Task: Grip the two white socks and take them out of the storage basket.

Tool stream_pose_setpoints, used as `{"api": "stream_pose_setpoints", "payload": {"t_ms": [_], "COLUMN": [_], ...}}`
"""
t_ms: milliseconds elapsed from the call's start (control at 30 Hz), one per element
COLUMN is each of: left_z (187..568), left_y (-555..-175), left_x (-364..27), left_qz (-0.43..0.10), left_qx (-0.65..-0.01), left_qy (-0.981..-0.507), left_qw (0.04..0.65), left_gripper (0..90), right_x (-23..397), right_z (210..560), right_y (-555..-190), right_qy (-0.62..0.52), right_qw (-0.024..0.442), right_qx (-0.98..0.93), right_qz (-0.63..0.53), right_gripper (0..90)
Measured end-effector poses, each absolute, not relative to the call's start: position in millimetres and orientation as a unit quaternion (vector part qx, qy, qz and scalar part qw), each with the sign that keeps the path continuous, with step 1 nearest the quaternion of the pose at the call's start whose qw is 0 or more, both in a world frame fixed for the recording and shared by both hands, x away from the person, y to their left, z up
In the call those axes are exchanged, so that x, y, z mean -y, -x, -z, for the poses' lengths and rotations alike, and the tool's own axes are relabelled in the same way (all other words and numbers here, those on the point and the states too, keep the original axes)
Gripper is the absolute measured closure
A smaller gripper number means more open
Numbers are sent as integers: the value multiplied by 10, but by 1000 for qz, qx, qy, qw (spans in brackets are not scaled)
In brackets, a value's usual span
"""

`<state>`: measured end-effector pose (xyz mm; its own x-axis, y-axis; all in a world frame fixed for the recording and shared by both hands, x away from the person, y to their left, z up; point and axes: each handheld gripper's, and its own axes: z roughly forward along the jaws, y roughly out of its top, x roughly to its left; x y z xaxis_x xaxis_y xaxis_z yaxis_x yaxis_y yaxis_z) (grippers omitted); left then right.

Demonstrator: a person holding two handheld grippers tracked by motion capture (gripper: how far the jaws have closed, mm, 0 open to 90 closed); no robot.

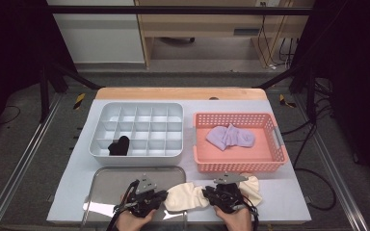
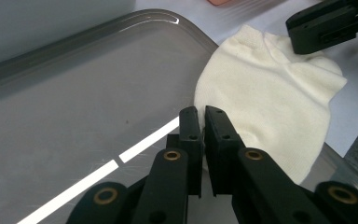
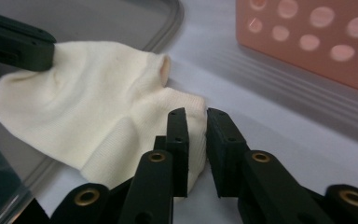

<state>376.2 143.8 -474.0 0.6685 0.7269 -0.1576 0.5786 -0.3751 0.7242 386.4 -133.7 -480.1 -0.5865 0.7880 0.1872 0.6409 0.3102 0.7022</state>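
We are working a cream sock (image 1: 187,196) at the near edge of the table, where it lies half on the grey tray (image 1: 107,185) and half on the white table top (image 1: 289,192). Our left gripper (image 1: 155,198) has its jaws pressed together on the sock's left edge, the fabric pinched thin between the pads, as the left gripper view (image 2: 200,122) shows. Our right gripper (image 1: 211,195) sits at the sock's right end; in the right gripper view (image 3: 196,122) its jaws stand a little apart, with a narrow gap between the pads, and the sock's edge lies behind that gap rather than squeezed in it, so we judge this side to be loose. A second cream sock (image 1: 251,187) peeks out to the right of the right gripper. Farther off, the white divided box (image 1: 139,111) holds a black sock (image 1: 119,146) in a near-left cell, and the pink basket (image 1: 270,163) to the right holds a lilac sock (image 1: 230,136). The risk we see is a one-sided hold: if we lift or stretch now, the left pinch alone would carry the sock and the free end would sag or slide off the tray rim. The thin bite on the left could also slip, since only the edge is caught. Closing the right jaws carelessly might snag the second sock along with the first.
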Motion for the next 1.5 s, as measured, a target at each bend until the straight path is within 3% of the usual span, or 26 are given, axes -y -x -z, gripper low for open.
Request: {"api": "stream_pose_setpoints", "payload": {"t_ms": [167,400,633,867,1167,1500], "left_z": [4721,4731,4605,4478,4409,4425], "left_y": [-3768,-3774,-3781,-3785,-3831,-3822], "left_x": [-1476,-1474,-1589,-1801,-2118,-2172], "left_qz": [-100,-116,-117,-131,-142,-147], "left_qx": [-399,-400,-410,-417,-445,-450], "left_qy": [-819,-818,-798,-779,-749,-747], "left_qw": [400,397,425,449,470,467], "left_gripper": [863,854,659,511,440,403], "right_x": [1361,1313,1404,1819,2067,2115], "right_z": [4754,4802,4703,4464,4494,4417], "right_y": [-3850,-3887,-3835,-3811,-3730,-3600], "right_qy": [-446,-443,-440,-478,-489,-476], "right_qw": [107,122,128,181,180,181], "right_qx": [-800,-803,-787,-749,-758,-759], "right_qz": [-387,-381,-413,-422,-392,-406], "right_gripper": [882,848,738,755,781,756]}}
